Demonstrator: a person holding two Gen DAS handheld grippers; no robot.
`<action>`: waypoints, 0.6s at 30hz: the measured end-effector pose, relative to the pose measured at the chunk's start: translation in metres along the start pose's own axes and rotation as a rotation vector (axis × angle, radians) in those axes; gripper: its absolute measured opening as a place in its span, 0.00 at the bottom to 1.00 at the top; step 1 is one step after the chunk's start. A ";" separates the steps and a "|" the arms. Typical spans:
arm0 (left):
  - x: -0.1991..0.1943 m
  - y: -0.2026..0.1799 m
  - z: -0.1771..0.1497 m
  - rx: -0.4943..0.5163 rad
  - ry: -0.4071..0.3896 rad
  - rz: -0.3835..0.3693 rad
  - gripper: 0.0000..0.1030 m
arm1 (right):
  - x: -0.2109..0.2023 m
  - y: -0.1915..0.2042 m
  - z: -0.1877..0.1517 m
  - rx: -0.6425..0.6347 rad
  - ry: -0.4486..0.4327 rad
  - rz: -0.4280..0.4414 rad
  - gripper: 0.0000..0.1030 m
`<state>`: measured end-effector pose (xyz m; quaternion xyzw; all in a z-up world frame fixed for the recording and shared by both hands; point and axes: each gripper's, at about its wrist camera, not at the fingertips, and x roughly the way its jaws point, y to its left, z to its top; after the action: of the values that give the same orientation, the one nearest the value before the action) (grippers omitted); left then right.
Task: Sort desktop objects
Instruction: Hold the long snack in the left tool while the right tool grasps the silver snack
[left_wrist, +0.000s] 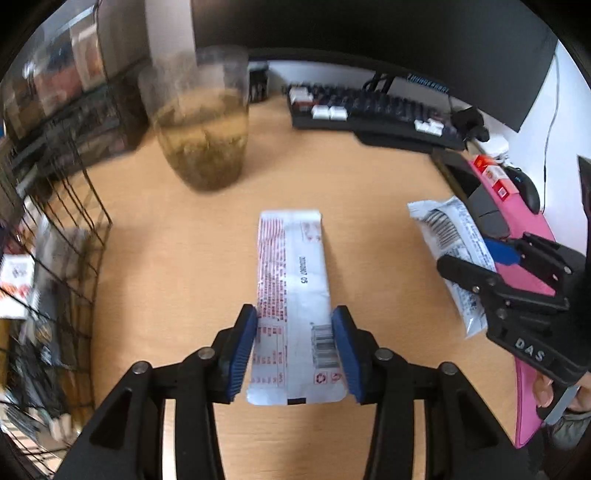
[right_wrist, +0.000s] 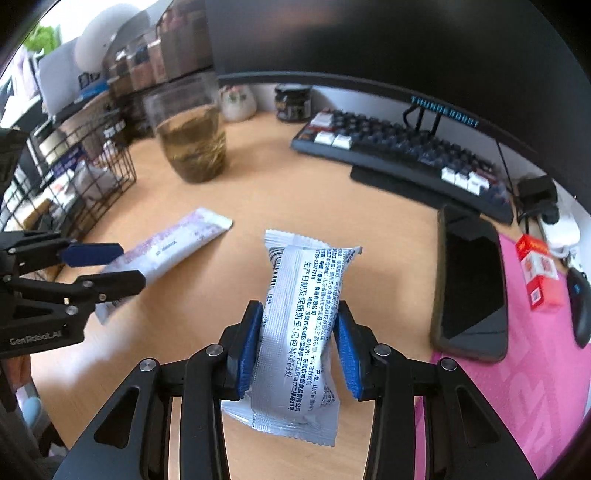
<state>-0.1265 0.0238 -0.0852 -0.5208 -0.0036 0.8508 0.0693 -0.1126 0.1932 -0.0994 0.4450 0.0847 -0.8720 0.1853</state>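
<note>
- Wooden desk (left_wrist: 184, 277) under both cameras, with a keyboard (right_wrist: 399, 155) and dark monitor at the back, a glass of tea (left_wrist: 203, 125) on the left side and a wire basket (left_wrist: 70, 236) at the left edge.
- My left gripper (left_wrist: 294, 334) has its blue pads pressed on either side of a long white sachet (left_wrist: 291, 280) with red print; I read that as gripping it, the packet pointing away from me above the desk.
- My right gripper (right_wrist: 297, 341) is clamped on a silver snack packet (right_wrist: 299, 325), which bulges between the pads and looks lifted off the wood.
- A phone (right_wrist: 469, 280) lies just beside the pink mat (right_wrist: 524, 369), where a red-and-white box (right_wrist: 539, 273) and a mouse also sit.
- I judge this to be the carrying step: both packets picked up, neither put away.
- Next I would likely swing left toward the basket, which already holds packets, one hand at a time so the grippers do not collide, and keep clear of the glass.
</note>
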 end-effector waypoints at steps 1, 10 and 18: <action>0.004 0.001 0.000 -0.003 0.017 0.011 0.48 | 0.002 0.001 -0.001 0.003 0.001 0.005 0.38; 0.027 -0.011 0.015 0.033 0.038 0.057 0.64 | 0.015 -0.004 -0.001 0.021 0.004 0.020 0.38; 0.030 -0.015 0.020 0.059 -0.001 0.044 0.44 | 0.021 -0.013 -0.002 0.035 0.010 0.029 0.38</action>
<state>-0.1556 0.0439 -0.1014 -0.5180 0.0327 0.8522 0.0660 -0.1274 0.2011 -0.1178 0.4537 0.0639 -0.8684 0.1895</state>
